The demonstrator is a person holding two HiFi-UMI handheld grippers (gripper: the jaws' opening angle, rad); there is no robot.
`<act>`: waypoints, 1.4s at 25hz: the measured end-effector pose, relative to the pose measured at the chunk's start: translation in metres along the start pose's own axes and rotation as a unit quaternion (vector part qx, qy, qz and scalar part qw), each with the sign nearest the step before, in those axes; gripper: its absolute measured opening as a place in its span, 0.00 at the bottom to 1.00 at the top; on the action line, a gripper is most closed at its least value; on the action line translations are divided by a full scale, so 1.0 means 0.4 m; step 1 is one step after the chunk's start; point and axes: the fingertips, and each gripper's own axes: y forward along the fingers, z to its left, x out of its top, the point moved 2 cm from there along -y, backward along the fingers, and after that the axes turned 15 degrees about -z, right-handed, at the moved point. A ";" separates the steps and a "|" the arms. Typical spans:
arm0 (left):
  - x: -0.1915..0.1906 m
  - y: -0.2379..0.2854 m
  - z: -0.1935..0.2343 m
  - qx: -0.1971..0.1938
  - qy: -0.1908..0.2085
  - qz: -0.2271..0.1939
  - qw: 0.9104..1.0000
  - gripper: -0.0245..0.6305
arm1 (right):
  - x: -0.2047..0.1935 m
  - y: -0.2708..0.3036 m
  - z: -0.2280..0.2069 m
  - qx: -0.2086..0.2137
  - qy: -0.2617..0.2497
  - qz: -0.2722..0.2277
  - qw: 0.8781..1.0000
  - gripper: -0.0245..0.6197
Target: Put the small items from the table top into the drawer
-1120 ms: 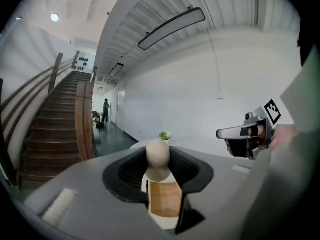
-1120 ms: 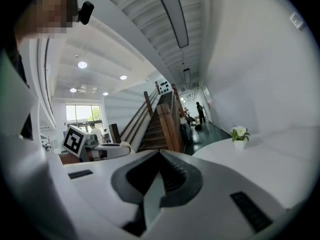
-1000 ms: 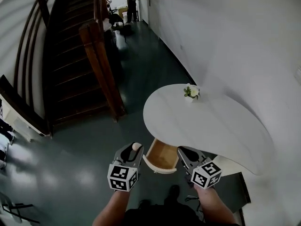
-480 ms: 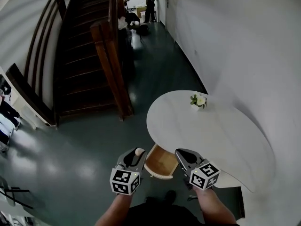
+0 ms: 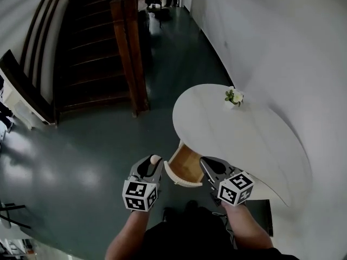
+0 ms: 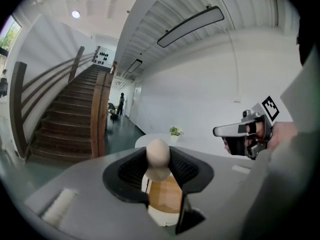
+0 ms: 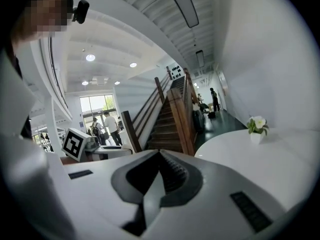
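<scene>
Our left gripper [image 5: 152,163] pinches the small beige egg-shaped piece [image 6: 158,154] just left of the open wooden drawer [image 5: 186,166], placed to drop it in. Our right gripper [image 5: 209,164] hangs at the drawer's right, jaws together and empty.

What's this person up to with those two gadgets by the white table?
A person holds a two-jaw gripper in each hand. The left gripper is clamped on a small beige egg-shaped item, beside the open drawer that sticks out from under the round white table. The right gripper is shut and empty. A small flower pot stands on the table.
</scene>
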 end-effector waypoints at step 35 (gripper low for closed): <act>-0.595 0.300 -0.159 -0.160 0.067 0.272 0.947 0.25 | -0.322 -0.018 -0.306 -0.025 0.089 0.063 0.994 0.06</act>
